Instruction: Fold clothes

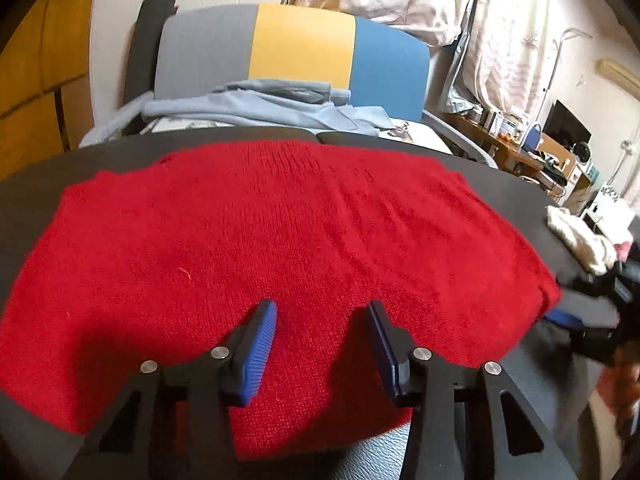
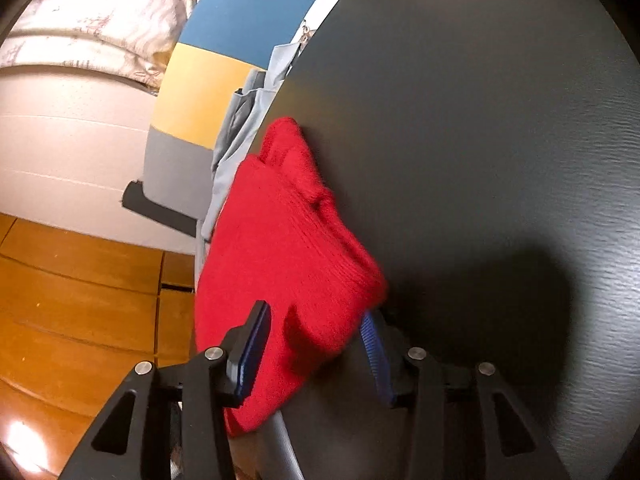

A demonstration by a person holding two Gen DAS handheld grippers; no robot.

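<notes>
Red sweater (image 1: 256, 248) is spread on the desk (image 2: 480, 140), near edge overhanging. Left tool (image 1: 322, 312) is held apart above it; right tool (image 2: 316, 322), also apart, straddles a corner. Knit may slip off if pulled.

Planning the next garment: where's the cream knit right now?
In the left wrist view, the cream knit lies at the table's right edge, past the red sweater.
</notes>
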